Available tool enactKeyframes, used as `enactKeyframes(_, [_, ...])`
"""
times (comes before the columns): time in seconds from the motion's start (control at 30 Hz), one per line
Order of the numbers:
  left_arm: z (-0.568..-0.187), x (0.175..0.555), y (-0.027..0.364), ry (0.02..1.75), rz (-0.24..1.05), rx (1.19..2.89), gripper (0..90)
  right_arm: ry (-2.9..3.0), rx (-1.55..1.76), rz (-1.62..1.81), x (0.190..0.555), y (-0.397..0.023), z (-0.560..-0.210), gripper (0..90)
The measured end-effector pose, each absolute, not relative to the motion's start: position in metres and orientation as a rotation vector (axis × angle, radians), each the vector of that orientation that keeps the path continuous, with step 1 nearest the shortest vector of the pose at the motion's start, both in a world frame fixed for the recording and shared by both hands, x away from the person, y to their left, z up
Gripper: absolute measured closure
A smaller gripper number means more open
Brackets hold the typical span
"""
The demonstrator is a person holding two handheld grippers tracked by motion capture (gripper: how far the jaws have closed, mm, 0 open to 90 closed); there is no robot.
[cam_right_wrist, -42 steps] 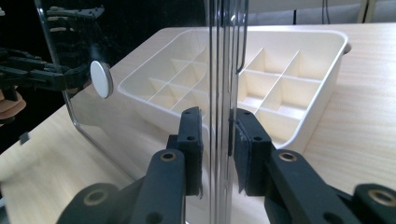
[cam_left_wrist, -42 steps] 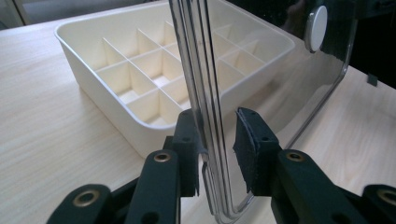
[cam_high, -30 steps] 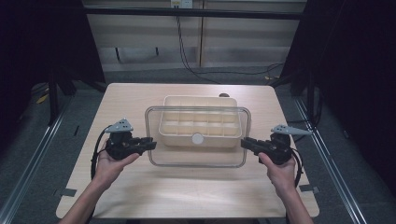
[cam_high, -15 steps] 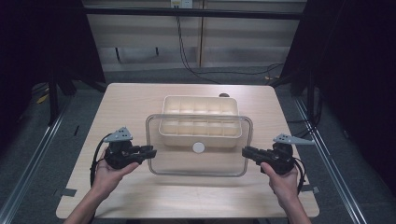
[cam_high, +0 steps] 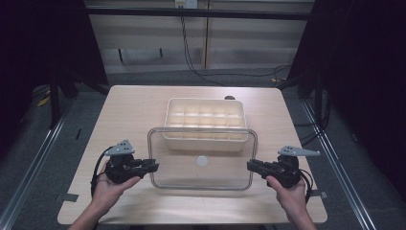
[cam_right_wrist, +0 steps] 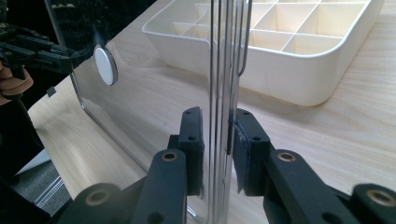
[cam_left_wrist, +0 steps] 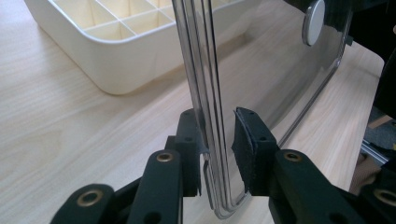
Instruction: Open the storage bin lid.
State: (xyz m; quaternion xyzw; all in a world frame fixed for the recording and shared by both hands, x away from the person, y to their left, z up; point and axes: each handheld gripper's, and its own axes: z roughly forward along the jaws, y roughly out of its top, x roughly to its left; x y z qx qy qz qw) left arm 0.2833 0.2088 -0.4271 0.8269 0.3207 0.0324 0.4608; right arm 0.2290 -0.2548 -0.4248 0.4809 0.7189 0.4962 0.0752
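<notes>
A clear rectangular lid (cam_high: 225,170) with a white round knob (cam_high: 202,160) is held roughly flat between my two grippers, over the near part of the table. My left gripper (cam_high: 154,166) is shut on its left rim and my right gripper (cam_high: 250,165) is shut on its right rim. The lid's far edge overlaps the front of a cream tray (cam_high: 203,117) with several compartments. In the left gripper view, the jaws (cam_left_wrist: 217,130) straddle the lid's rim (cam_left_wrist: 205,70). The right gripper's jaws (cam_right_wrist: 216,123) clamp the opposite rim (cam_right_wrist: 223,56), with the tray (cam_right_wrist: 299,70) beyond.
The wooden table (cam_high: 134,110) has bare space left and right of the tray and along its near edge. A small dark object (cam_high: 230,97) lies just behind the tray. Metal rails (cam_high: 43,143) run along the floor on both sides.
Both grippers have carried the lid toward the near edge of the table and a little lower. It covered most of the tray before and now overlaps only its front.
</notes>
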Motion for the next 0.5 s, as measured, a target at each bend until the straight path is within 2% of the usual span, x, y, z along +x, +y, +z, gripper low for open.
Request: enactKeyframes(0.5, [-0.443,0.258,0.216,0.812,0.031,2.051,72.3,2.186,1.477,1.496,0.210,-0.250,-0.436,75.8])
